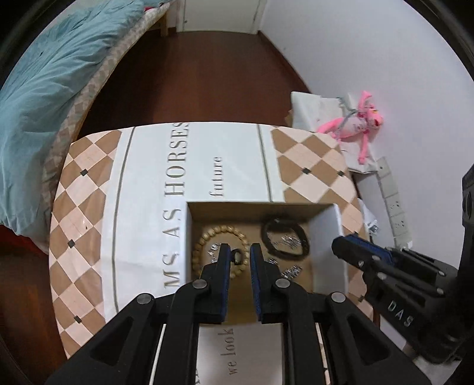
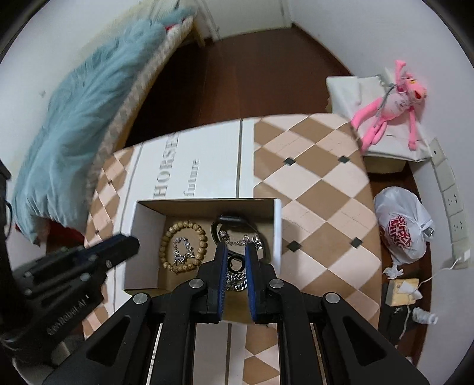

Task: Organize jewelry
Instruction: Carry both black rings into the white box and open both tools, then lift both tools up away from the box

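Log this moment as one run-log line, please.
left gripper: open over box | right gripper: open over box | contents: bead bracelet, silver chains, black band | nothing held

Pretty clearly a bedroom in someone's home. There's a bed [image 1: 89, 86] with a rumpled light-blue duvet [image 1: 44, 88] at about 10 o'clock, dark reddish wood floor [image 1: 207, 77], and a white door [image 1: 219, 14] at 12. A pink plush toy [image 2: 391, 109] slumps against the white wall at 2 o'clock, near a tied plastic shopping bag [image 2: 403, 228] and wall sockets [image 2: 450, 192].
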The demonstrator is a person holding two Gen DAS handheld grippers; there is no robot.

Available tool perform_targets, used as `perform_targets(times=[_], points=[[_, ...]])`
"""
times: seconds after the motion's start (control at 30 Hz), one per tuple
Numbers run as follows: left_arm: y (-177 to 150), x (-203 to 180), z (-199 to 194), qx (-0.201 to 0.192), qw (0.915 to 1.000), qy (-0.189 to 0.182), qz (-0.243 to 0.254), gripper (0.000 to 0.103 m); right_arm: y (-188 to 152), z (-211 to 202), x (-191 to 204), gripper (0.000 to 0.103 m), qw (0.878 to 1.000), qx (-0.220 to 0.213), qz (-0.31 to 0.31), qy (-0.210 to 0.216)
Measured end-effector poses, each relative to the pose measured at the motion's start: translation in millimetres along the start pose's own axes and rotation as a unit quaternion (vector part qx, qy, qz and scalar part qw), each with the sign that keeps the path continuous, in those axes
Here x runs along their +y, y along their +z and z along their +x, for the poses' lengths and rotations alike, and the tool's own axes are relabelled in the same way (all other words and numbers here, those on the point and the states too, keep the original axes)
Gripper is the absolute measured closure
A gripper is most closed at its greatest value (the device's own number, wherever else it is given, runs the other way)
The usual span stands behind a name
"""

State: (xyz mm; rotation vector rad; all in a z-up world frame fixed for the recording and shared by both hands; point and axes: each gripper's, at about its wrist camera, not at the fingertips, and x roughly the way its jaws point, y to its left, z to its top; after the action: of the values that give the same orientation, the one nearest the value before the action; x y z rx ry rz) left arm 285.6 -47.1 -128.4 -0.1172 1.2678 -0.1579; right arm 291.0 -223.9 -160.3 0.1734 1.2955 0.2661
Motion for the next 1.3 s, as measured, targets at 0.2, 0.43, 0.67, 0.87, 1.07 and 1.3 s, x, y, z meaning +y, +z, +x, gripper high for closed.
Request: perform_targets(times=[0.2,0.43,0.67,0.87,1.07,1.3], points=[[10,10,-4,-0.002,0.9997,0.02,-0.015,0.073,13,10,0,0.086,1.0,0.019,0.004,-0.011],[10,16,-25,-0.032,0.9979,0.053,-0.016,0.036,14,-4,-4,0.07,1.0,0.003,0.002,-0.018],[-9,20,-41,-0.067,0.9932,0.095,-0.011,0.006,1,-20,-9,0.035,0.998,-0.019,-0.004,-0.06],[-38,23,-39,-0.083,0.9901,0.112,-0.017,0.001,-26,-25,-10,0.008,0.993,-0.027,-0.018,-0.115],[-57,22,-36,-0.077,0.9902,0.114,-0.025,0.001,-46,-28,-9,0.001,0.989,-0.034,-0.021,-0.141],[-75,12,-70,-0.105,0.9883,0.109,-0.016,0.001,-67,-58,-3,0.001,0.988,-0.061,-0.014,-0.142]])
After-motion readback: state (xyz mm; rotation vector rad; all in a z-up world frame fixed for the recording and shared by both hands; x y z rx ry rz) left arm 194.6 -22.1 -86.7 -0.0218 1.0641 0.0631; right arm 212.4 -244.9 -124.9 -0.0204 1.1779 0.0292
